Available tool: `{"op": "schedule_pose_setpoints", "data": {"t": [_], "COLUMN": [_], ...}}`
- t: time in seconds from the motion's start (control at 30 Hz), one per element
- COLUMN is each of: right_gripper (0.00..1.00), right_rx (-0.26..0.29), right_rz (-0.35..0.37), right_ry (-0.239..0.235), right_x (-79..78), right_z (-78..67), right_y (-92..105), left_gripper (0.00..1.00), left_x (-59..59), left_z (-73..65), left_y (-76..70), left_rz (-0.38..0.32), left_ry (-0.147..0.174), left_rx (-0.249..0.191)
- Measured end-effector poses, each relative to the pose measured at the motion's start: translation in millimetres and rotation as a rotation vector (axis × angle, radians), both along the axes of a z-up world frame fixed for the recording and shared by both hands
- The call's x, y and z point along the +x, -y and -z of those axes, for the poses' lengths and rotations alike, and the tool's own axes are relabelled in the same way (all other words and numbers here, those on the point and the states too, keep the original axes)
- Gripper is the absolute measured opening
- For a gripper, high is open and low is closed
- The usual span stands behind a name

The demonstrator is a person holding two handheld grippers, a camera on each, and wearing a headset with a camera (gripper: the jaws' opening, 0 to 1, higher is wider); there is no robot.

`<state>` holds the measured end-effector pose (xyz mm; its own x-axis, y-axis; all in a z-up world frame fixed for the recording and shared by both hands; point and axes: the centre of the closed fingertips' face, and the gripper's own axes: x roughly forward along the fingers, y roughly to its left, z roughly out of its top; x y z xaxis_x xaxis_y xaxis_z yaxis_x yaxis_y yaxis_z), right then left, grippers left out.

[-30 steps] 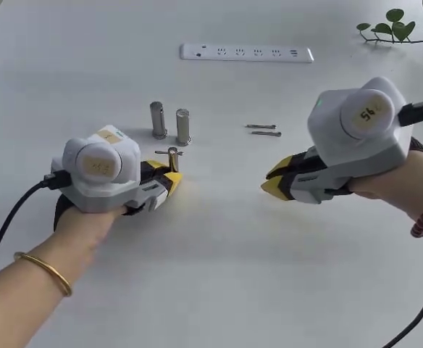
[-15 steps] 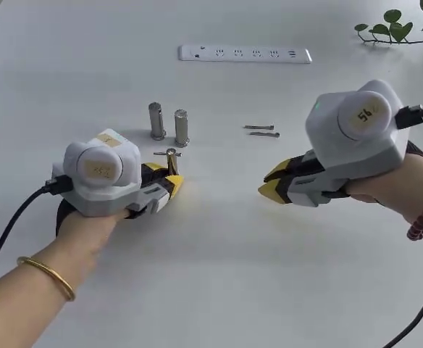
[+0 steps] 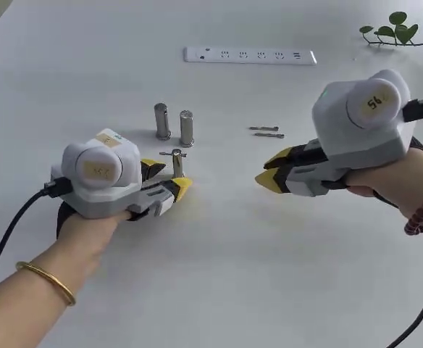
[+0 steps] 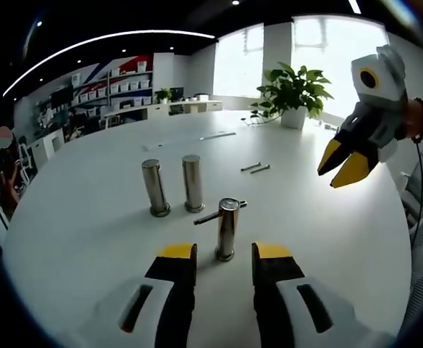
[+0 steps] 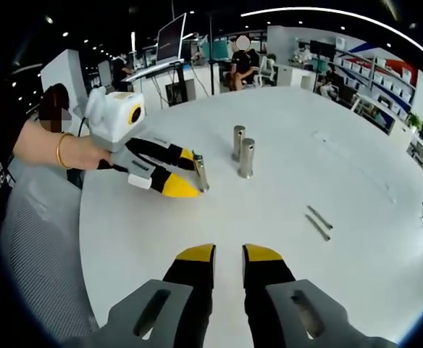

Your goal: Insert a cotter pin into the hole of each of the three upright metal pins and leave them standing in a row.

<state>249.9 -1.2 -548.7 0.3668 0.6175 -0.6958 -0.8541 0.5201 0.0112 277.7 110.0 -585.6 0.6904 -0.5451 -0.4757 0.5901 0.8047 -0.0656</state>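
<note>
Three steel pins stand upright on the white table (image 3: 219,246). Two plain pins (image 3: 161,120) (image 3: 187,127) stand side by side. The third pin (image 3: 177,163) (image 4: 227,228) has a cotter pin through its top and stands free, just ahead of the gap of my left gripper (image 3: 166,178) (image 4: 224,255), which is open. My right gripper (image 3: 271,170) (image 5: 228,259) hovers to the right, its jaws a narrow gap apart and empty. Two loose cotter pins (image 3: 266,131) (image 5: 317,221) lie beyond it.
A white power strip (image 3: 250,55) lies at the far edge, and plant leaves (image 3: 400,27) reach in at the far right corner. Cables trail from both grippers toward me. Bare table lies between the grippers.
My left gripper has opened and let go of the pin with the cotter pin, which now stands alone. The right gripper has risen slightly.
</note>
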Motion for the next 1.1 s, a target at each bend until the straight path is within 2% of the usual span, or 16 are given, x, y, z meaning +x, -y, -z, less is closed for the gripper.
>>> {"op": "schedule_pose_setpoints", "data": {"t": [0.17,0.27,0.33,0.43,0.53,0.63,0.73,0.83,0.97,1.03,1.1], "right_gripper": [0.1,0.12,0.15,0.16,0.17,0.17,0.19,0.21,0.24,0.24,0.24], "right_rx": [0.048,0.083,0.105,0.12,0.138,0.152,0.166,0.194,0.199,0.205,0.23], "right_rz": [-0.008,-0.008,-0.015,-0.028,-0.028,-0.023,-0.018,-0.002,0.004,0.024,0.051], "right_ry": [0.073,0.087,0.101,0.113,0.132,0.156,0.159,0.156,0.15,0.137,0.119], "right_x": [16.1,23.1,34.5,40.4,48.4,61.2,74.3,83.3,88.8,91.4,97.6], "right_z": [-12.3,-18.3,-19.8,-21.8,-24.3,-24.1,-21.6,-19.6,-13.5,-10.4,-9.1], "right_y": [-13.2,-23.5,-26.6,-36.1,-44.8,-54.2,-61.0,-68.4,-77.9,-79.7,-80.6], "left_gripper": [0.34,0.38,0.4,0.45,0.51,0.56,0.62,0.69,0.74,0.77,0.81], "left_x": [-3.2,-5.2,-6.5,-8.4,-11.2,-15.3,-20.6,-23.5,-26.1,-27.2,-27.9], "left_z": [-8.2,-15.6,-22.3,-29.8,-35.4,-39.1,-41.7,-47.2,-52.5,-53.7,-56.7], "left_y": [-7.2,-10.2,-10.8,-15.6,-18.6,-20.4,-20.2,-19.6,-18.1,-18.0,-18.1], "left_rz": [-0.01,-0.018,-0.031,-0.044,-0.058,-0.064,-0.064,-0.071,-0.052,-0.048,-0.045], "left_ry": [0.01,0.019,0.016,0.027,0.022,0.026,0.021,0.028,0.055,0.056,0.066], "left_rx": [-0.007,-0.024,-0.067,-0.072,-0.097,-0.103,-0.101,-0.121,-0.1,-0.093,-0.101]}}
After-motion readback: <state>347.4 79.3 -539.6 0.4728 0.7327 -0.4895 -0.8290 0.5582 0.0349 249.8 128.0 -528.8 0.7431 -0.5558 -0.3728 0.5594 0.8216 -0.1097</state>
